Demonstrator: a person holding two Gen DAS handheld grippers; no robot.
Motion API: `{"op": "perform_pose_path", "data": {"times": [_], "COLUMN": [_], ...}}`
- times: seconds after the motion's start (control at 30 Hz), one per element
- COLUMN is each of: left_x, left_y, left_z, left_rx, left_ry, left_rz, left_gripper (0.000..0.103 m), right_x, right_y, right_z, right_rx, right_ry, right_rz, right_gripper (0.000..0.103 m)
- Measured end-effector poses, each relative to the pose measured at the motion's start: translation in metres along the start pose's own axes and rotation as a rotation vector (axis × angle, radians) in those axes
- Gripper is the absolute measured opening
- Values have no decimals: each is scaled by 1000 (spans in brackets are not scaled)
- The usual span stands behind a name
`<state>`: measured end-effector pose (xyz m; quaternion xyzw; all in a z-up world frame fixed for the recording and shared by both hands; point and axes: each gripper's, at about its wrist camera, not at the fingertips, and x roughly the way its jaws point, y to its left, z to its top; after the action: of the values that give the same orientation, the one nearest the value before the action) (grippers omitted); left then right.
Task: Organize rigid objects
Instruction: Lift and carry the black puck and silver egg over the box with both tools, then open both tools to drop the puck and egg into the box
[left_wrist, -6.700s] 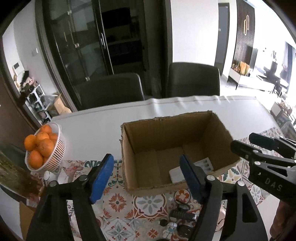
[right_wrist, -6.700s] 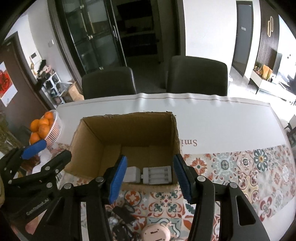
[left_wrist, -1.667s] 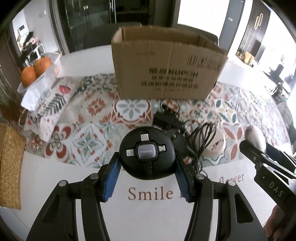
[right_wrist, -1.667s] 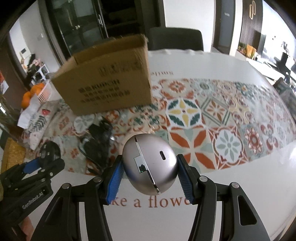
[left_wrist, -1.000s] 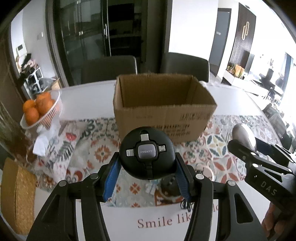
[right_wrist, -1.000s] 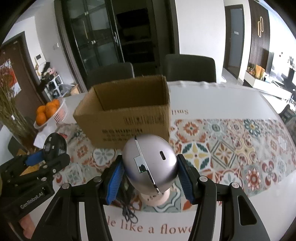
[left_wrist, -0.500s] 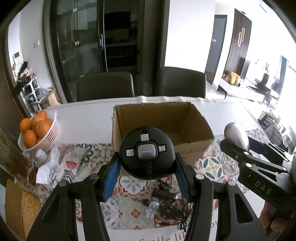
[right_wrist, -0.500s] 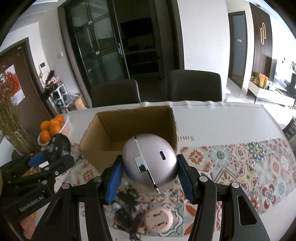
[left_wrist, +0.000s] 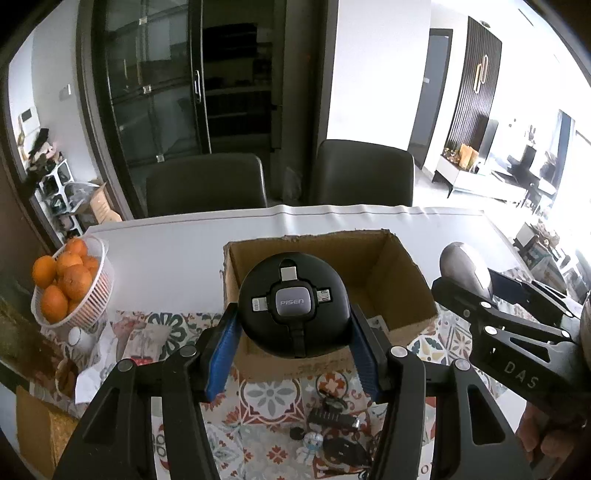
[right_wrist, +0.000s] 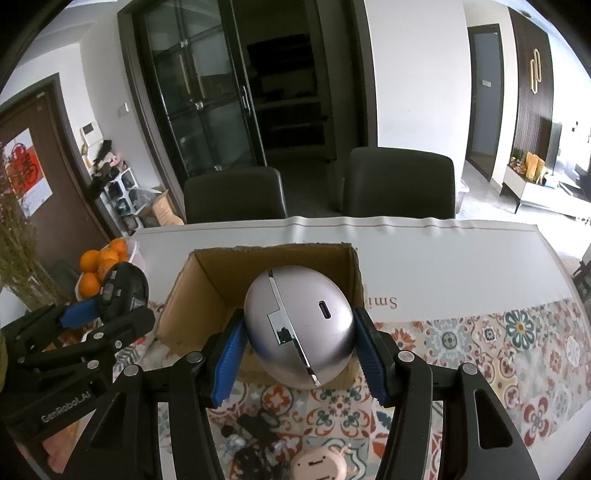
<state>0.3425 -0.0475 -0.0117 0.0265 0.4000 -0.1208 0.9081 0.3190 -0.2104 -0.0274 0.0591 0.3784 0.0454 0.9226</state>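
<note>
Clamped in the left gripper: a black round charger hub; clamped in the right gripper: a silver egg-shaped device, both held just short of the cardboard box. Best carried on over the near wall, lowered clear of each other, released only inside. Higher and nearer the box than half a second ago, more of its floor showing, loose cables left below, oranges far left.

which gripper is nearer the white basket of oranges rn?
Left. The left gripper, shut on the black round cable hub, sits beside the white basket of oranges. The right gripper, shut on the silver egg-shaped device, is farther right, at the cardboard box.
</note>
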Motion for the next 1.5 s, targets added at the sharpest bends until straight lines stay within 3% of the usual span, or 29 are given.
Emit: {"op": "perform_pose_path", "data": {"times": [0.43, 0.7, 1.13, 1.5], "left_x": [43, 73, 134, 133], "left_y": [9, 10, 19, 17], "left_z": [36, 47, 36, 36], "left_rx": [1, -3, -26, -6], "left_ry": [81, 163, 339, 342], "left_rz": [-18, -29, -6, 5], "left_gripper": [56, 56, 56, 58], "right_x": [36, 70, 122, 127], "right_y": [4, 2, -3, -6], "right_z": [39, 47, 43, 39], "right_rx": [-45, -47, -49, -43], "right_ry": [58, 159, 306, 323], "right_rz": [-10, 5, -30, -19], "right_gripper": [57, 57, 57, 59]}}
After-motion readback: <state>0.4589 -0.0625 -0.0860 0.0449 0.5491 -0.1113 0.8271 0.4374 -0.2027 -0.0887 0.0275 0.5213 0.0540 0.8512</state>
